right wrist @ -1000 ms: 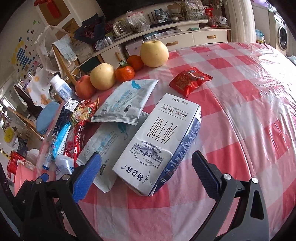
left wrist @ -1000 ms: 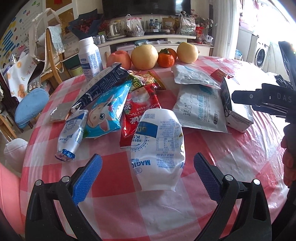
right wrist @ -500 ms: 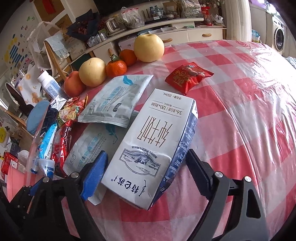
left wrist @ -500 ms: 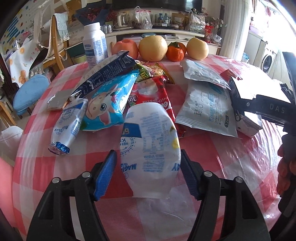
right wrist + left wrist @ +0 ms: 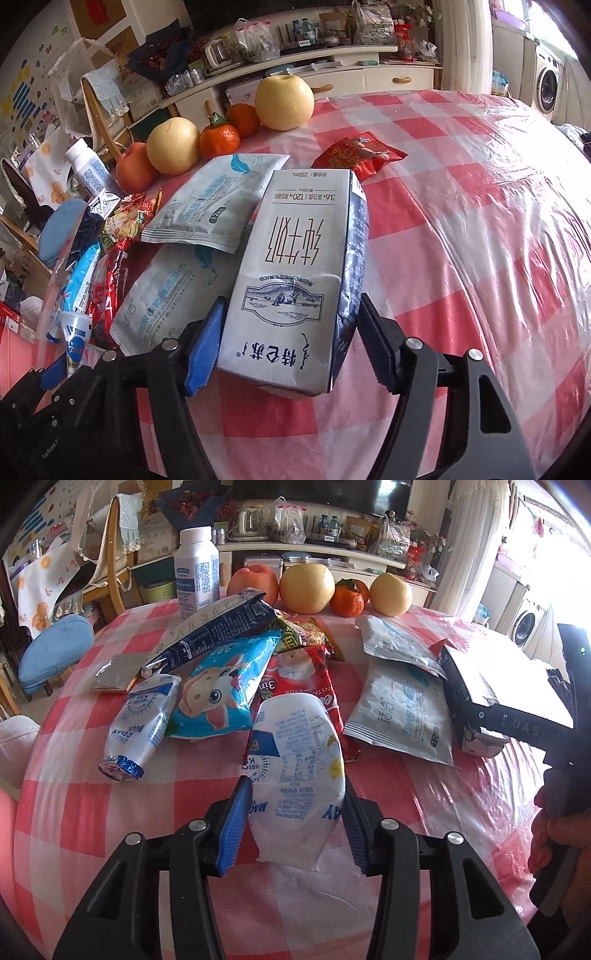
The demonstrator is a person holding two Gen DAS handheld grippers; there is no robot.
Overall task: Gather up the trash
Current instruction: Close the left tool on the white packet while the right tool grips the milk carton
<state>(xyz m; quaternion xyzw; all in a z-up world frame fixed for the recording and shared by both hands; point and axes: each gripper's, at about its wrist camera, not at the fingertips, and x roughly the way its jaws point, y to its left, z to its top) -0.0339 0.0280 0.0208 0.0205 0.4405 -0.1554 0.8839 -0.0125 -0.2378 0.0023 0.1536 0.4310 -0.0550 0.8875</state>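
Left tongs [image 5: 293, 823] clamped on white pouch [image 5: 299, 775], near end, 6 o'clock on bench [image 5: 424, 794]. Right tongs [image 5: 288, 339] clamped across milk carton [image 5: 295, 280], 5 o'clock of wipes packet [image 5: 218, 201]. Paired grips likely for lifting both together.

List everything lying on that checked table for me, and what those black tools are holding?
White pouch: 1, between left jaws.
Milk carton: 1, white and navy, between right jaws.
Second white pouch: 1, table's left.
Cartoon snack bag: 1, blue, centre.
Red sachet: 1, centre.
Wipe packs: 2, grey-white, beside carton.
Red wrapper: 1, beyond carton.
Fruit: 5, far edge.
White bottle: 1, far left.
Left gripper: black, blue pads.
Right gripper: same.
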